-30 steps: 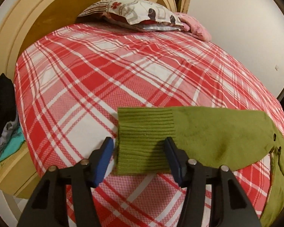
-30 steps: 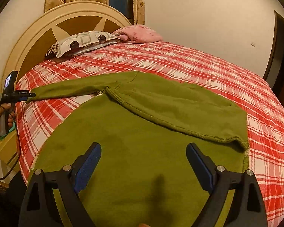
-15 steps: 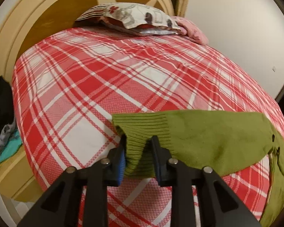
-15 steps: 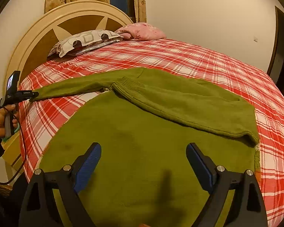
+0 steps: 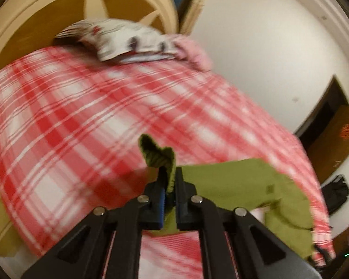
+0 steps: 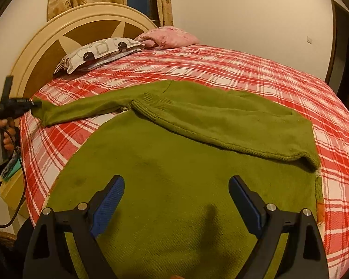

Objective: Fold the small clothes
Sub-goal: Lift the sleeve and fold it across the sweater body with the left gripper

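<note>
Sweater (image 6: 179, 162), green knit: spread across the plaid bed (image 6: 267, 74), body toward the foot edge, one sleeve folded over the chest, the other stretched toward the left edge.
Cuff (image 5: 159, 157), ribbed: pinched between the closed fingers of the left gripper (image 5: 168, 186), raised off the bed; this view is blurred.
Right gripper (image 6: 176, 200): fingers wide apart above the sweater body, holding nothing.
Pillows (image 6: 100, 51): at the headboard (image 6: 35, 53).
</note>
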A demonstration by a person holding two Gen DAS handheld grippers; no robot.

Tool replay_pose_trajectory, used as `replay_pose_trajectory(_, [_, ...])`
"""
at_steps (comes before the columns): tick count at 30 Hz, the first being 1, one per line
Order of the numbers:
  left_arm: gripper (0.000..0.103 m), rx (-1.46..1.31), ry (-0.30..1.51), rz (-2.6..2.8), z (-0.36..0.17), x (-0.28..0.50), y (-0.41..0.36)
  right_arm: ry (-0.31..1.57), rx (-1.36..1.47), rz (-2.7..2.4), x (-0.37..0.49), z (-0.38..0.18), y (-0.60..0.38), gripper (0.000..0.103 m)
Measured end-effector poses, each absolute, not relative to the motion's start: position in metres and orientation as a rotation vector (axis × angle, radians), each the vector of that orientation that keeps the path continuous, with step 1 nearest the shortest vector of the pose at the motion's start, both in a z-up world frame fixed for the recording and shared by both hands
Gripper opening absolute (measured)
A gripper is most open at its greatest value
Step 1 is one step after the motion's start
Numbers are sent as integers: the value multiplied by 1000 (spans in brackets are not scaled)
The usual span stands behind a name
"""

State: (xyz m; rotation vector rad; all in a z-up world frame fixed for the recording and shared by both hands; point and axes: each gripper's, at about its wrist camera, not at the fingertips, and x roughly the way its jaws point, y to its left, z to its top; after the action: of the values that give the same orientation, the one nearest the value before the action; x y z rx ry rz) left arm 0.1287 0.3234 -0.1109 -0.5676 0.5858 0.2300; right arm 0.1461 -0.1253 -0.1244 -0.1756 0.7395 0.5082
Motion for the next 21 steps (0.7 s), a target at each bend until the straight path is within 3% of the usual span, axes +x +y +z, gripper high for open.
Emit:
replay_pose_trajectory(11, [6,-437,489,-134,-11,213,169,718,-109,489,143,-120,-149,92])
replay_pose_trajectory(21, [6,-275,585,-359,-23,273,12,735,-4,389,146,-130,-203,92])
